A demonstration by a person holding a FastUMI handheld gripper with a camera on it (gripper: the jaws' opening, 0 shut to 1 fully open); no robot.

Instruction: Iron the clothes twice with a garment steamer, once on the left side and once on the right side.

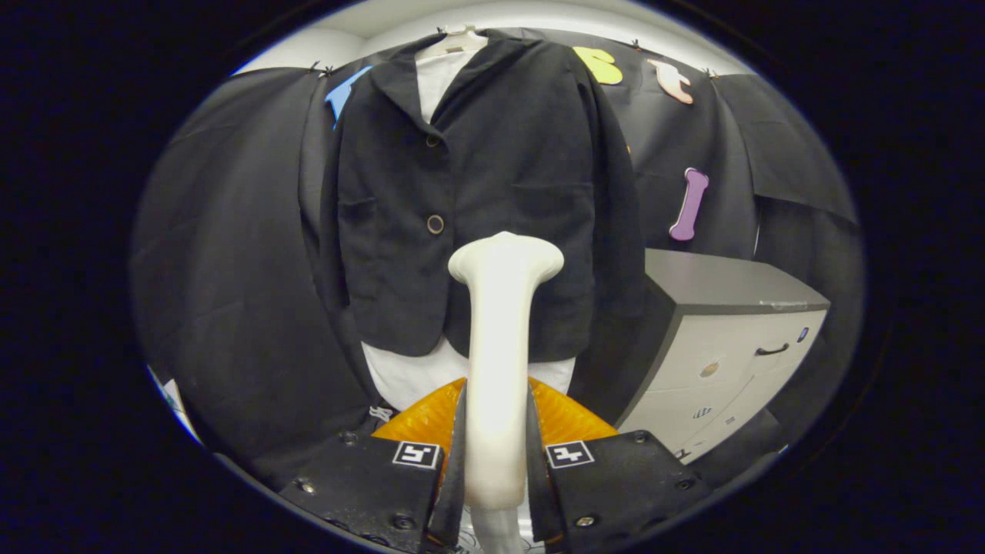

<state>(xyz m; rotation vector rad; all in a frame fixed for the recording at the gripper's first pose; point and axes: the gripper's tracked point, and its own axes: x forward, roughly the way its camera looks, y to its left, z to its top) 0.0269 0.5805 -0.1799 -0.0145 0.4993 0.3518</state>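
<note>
Black jacket (pixel 492 208), cream steamer (pixel 500 338)

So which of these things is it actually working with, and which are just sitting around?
Part of the job:
- steamer, clamped between the tongs
- black jacket on a hanger
- white shirt under it

Just there:
- grey drawer cabinet beside the jacket
- orange object below the shirt

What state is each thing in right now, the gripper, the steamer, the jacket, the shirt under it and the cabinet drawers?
Gripper: shut on the steamer's handle, both fingers pressing its sides.
Garment steamer: held upright, head in front of the jacket's lower part.
Black jacket: hanging on a hanger, buttoned.
White shirt: hanging under the jacket, hem showing below it.
Cabinet drawers: closed.
</note>
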